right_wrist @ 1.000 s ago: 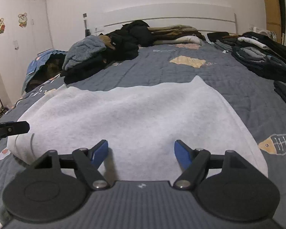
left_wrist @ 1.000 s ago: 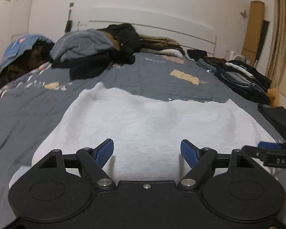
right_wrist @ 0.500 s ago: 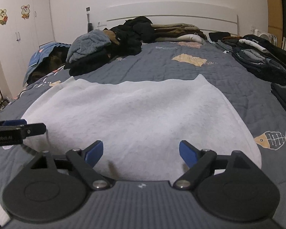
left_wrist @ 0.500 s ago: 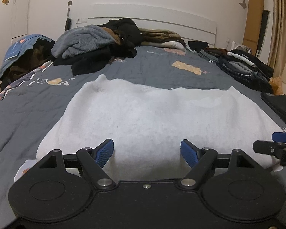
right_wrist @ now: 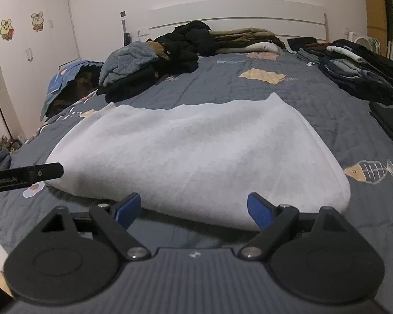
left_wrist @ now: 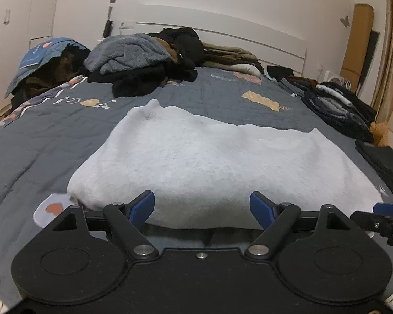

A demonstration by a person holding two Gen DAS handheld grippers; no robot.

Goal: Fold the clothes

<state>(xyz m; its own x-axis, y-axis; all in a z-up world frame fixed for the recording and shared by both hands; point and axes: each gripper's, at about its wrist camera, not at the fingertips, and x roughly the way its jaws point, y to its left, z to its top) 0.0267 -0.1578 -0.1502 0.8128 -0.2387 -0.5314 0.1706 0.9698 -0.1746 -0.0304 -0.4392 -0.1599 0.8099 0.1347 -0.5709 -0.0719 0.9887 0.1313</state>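
Note:
A white fleecy garment (left_wrist: 217, 162) lies folded flat across the grey quilt (left_wrist: 52, 144), its near fold facing me. My left gripper (left_wrist: 201, 208) hovers at the left part of that near edge. Its jaws are opening, and the blue pads (left_wrist: 141, 206) press on nothing. My right gripper (right_wrist: 194, 209) stands wide open at the right part of the same garment (right_wrist: 196, 151), also apart from the cloth. A finger of the right gripper (left_wrist: 380, 216) shows at the left wrist view's right edge. The right wrist view has a finger of the left gripper (right_wrist: 26, 175) at its left edge.
A heap of grey and black clothes (left_wrist: 144, 60) lies at the head of the bed. Folded dark stacks (right_wrist: 359, 70) line the right side, with a black folded piece (right_wrist: 390, 123) nearer. A blue-covered pile (left_wrist: 47, 62) stands at the left. White headboard (right_wrist: 235, 15) behind.
Both grippers have drawn back toward the near edge of the white garment, which now sits farther ahead of the pads. The right gripper's jaws stand wider than a second ago.

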